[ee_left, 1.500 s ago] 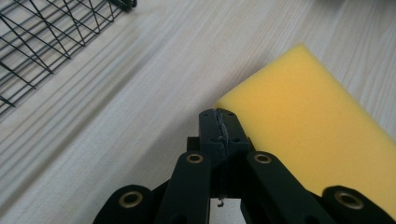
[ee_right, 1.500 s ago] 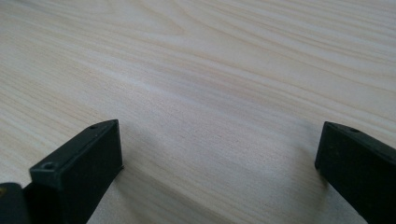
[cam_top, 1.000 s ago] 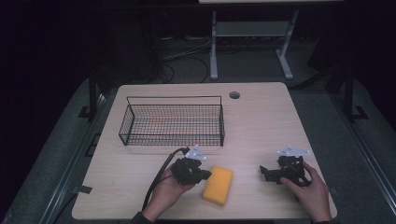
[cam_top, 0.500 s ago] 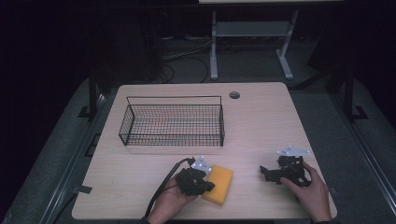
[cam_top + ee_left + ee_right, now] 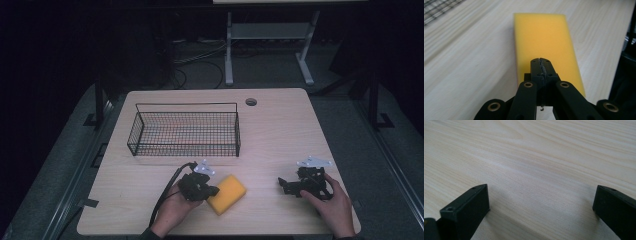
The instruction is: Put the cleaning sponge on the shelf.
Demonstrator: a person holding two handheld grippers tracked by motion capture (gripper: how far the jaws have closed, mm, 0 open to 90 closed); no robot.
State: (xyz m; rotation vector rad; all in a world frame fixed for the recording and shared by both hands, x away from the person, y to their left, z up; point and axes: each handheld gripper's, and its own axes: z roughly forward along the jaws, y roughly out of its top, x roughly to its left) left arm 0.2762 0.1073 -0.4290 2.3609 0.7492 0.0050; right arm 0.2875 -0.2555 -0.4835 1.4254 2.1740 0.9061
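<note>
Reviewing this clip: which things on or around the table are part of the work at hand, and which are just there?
In the job:
- yellow sponge, flat on the table
- left gripper, jaws shut, at the sponge's near end
- wire basket, possibly where the sponge goes

Just there:
- right gripper, jaws open over bare table
- metal stand behind the table

On the worktop (image 5: 280, 130) we find the wire basket (image 5: 185, 131) toward the far left, the sponge (image 5: 227, 193) lying nearer us just before it, our left gripper (image 5: 212, 190) at the sponge's left edge, and our right gripper (image 5: 283, 184) well apart to the right.
</note>
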